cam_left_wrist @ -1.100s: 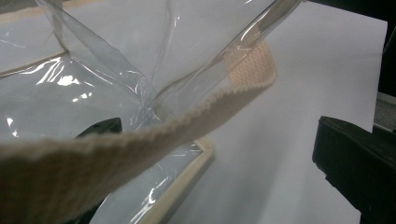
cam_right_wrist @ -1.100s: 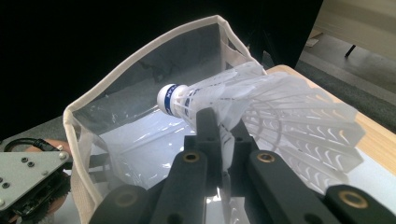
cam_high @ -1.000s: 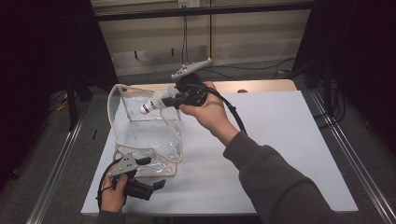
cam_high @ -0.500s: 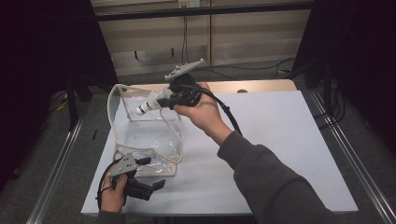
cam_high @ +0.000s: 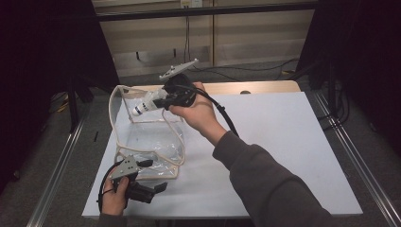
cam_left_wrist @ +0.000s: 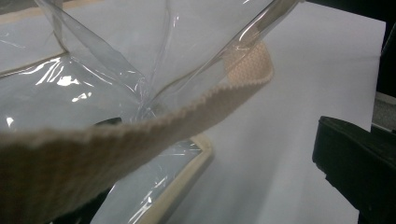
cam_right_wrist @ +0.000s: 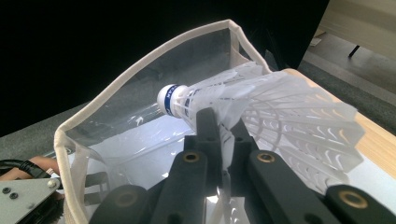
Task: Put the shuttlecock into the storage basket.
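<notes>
A clear plastic bag [cam_high: 147,142] with beige trim stands open on the white table [cam_high: 283,142]. My right gripper [cam_high: 158,101] is shut on a white shuttlecock [cam_high: 143,106] with a blue band, held level over the bag's far rim. In the right gripper view the jaws [cam_right_wrist: 222,123] pinch the shuttlecock's skirt [cam_right_wrist: 280,112], its cork pointing into the bag's mouth [cam_right_wrist: 140,70]. My left gripper [cam_high: 151,176] rests at the bag's near corner. In the left gripper view its jaws [cam_left_wrist: 215,140] stand wide apart, with the beige strap [cam_left_wrist: 140,135] and the bag's clear wall [cam_left_wrist: 93,88] across them.
The right half of the white sheet is bare. A strip of wooden tabletop [cam_high: 265,87] shows at the far edge. Metal rails [cam_high: 61,161] run along both sides, and cables lie on the floor behind [cam_high: 227,71].
My right gripper has shifted a little to the left with the shuttlecock, closer over the bag's mouth. The left gripper and the bag have stayed put.
</notes>
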The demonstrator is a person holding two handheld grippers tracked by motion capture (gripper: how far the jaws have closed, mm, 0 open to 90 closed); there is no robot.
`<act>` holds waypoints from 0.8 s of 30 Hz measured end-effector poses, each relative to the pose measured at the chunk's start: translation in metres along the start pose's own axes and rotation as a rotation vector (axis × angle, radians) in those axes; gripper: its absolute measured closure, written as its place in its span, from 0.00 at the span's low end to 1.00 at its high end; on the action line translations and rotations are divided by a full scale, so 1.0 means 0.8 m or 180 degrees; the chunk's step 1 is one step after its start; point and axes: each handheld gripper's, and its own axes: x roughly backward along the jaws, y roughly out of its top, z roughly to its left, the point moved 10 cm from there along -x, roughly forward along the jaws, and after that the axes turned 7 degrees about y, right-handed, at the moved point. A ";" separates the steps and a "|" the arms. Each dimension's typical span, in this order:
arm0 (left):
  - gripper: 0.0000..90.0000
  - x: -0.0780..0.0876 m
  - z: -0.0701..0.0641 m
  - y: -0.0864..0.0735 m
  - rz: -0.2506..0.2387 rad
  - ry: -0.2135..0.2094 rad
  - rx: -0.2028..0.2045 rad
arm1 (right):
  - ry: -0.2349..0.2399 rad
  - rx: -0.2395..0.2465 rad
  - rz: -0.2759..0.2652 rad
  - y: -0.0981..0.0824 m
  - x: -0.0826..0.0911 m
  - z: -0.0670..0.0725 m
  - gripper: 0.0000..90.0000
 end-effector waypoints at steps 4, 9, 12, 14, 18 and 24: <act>0.03 0.000 0.000 0.000 -0.0009 0.0000 0.0008 | 0.0011 0.0000 0.0004 0.001 -0.007 0.003 0.98; 0.03 0.000 0.000 0.001 -0.0016 -0.0004 0.0011 | 0.0012 0.0010 0.0032 0.002 -0.016 0.004 0.98; 0.03 0.000 -0.001 0.001 -0.0019 -0.0007 0.0023 | 0.0021 0.0007 0.0042 0.002 -0.022 0.006 0.98; 0.03 0.000 -0.001 0.000 -0.0016 -0.0013 0.0022 | 0.0023 0.0018 0.0061 0.001 -0.027 0.007 0.98; 0.03 0.000 -0.001 0.001 -0.0022 -0.0010 0.0027 | 0.0016 0.0015 0.0086 -0.001 -0.035 0.005 0.98; 0.03 0.000 -0.001 0.001 -0.0019 -0.0013 0.0031 | 0.0022 -0.0009 0.0102 -0.003 -0.045 0.004 0.98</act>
